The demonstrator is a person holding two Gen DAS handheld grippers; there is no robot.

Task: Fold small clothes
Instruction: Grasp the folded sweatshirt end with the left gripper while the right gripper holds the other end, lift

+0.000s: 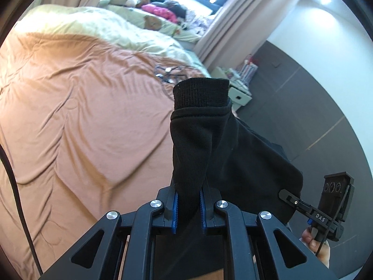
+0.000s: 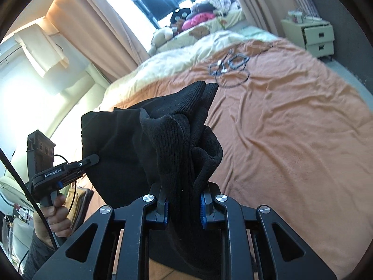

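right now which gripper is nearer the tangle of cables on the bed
Right, though only narrowly. The cables lie ahead of the right gripper; from the left gripper they sit mostly behind the black garment both hold.

A garment (image 2: 149,140) hangs above the bed (image 2: 291,128), cables (image 2: 229,66) lying beyond it
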